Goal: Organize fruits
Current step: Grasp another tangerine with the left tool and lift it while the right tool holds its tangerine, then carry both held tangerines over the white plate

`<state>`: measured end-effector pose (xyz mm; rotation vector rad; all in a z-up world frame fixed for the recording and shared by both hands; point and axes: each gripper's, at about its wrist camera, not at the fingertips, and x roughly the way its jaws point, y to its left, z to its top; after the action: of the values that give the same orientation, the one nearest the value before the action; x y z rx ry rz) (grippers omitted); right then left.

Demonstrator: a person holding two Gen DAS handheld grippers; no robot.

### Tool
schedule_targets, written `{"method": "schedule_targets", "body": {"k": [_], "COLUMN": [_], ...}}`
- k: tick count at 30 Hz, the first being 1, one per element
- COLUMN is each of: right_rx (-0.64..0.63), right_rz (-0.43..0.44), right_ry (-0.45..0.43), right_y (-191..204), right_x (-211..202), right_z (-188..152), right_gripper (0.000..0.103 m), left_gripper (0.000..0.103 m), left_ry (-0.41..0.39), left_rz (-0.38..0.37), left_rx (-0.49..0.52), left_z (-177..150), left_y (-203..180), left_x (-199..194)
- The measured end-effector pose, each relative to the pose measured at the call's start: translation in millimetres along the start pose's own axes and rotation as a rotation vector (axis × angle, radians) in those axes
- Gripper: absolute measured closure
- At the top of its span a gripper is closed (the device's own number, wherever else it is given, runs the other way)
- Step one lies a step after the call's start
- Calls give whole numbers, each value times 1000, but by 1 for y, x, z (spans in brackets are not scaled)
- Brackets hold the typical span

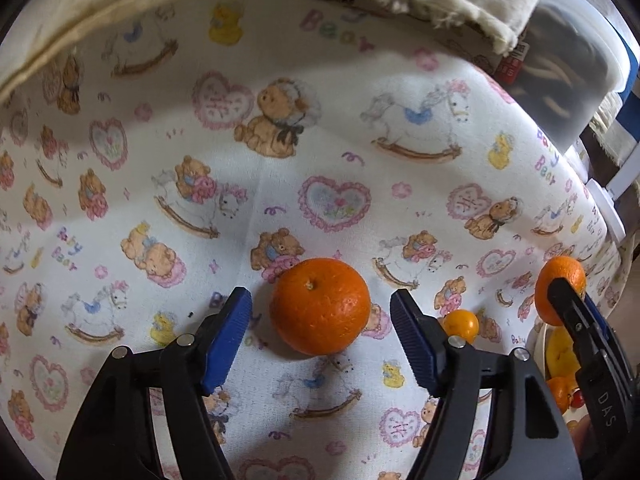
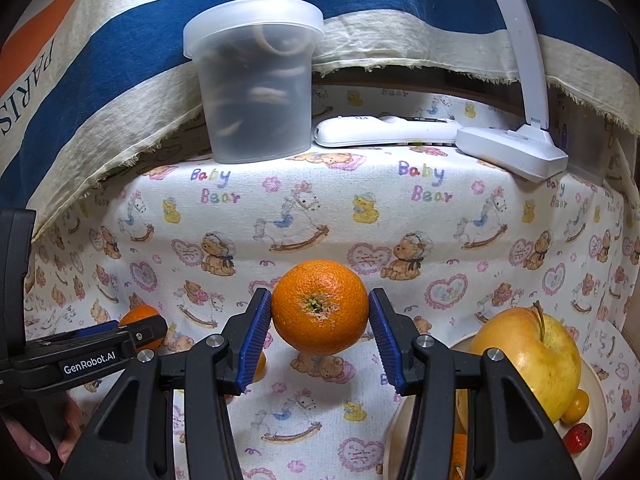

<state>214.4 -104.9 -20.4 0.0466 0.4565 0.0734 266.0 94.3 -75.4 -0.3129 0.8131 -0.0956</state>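
Note:
An orange (image 1: pixel 320 306) lies on the bear-print cloth between the blue pads of my left gripper (image 1: pixel 320 300). The jaws stand open, with a small gap on each side of the fruit. My right gripper (image 2: pixel 320 300) is shut on a second orange (image 2: pixel 320 306) and holds it a little above the cloth, stem scar towards the camera. In the left wrist view that held orange (image 1: pixel 560 286) shows at the far right behind a black finger (image 1: pixel 568 304). A small kumquat (image 1: pixel 461 325) lies between the two grippers.
A cream plate (image 2: pixel 396 428) at lower right holds a yellow-red apple (image 2: pixel 528 360), a small yellow fruit (image 2: pixel 576 406), a red one (image 2: pixel 578 436) and another orange (image 2: pixel 458 452). At the back stand a frosted tub (image 2: pixel 256 92), a white remote (image 2: pixel 384 132) and a lamp base (image 2: pixel 512 148).

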Motion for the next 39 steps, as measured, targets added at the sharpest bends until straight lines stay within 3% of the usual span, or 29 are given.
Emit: {"method": "schedule_targets", "body": {"k": [1,2,3,11,17,21,28,39], "right_rx": [1,2,1,2,0,12,67,-31], "right_rz": [0,0,0,0,1,10,26,21], "right_ry": [1,1,1,0,-6,-19,-166,-290], "right_y": [0,0,0,1,1,0,-24,-65], "right_x": [0,0,0,0,0,-5,-59,-153], "right_z": [0,0,0,0,0,4,35,30], "right_gripper": [51,51,51,51,51,51,51,51], "left_gripper": [37,49,54,56,56,56,56,56], "left_ry": [2,3,5,-21,-171,-247,-345,-469], "left_rz": [-4,-7,-5,7,73,42,29,-56], "left_rx": [-4,-6,-5,13,147,180,281,350], "left_z": [0,0,0,-12,-19,-24,-34,-48], "left_y": [1,0,-1,3,-22,-36,-69,-120], "left_x": [1,2,3,-12,-40,-64,-108,-184]}}
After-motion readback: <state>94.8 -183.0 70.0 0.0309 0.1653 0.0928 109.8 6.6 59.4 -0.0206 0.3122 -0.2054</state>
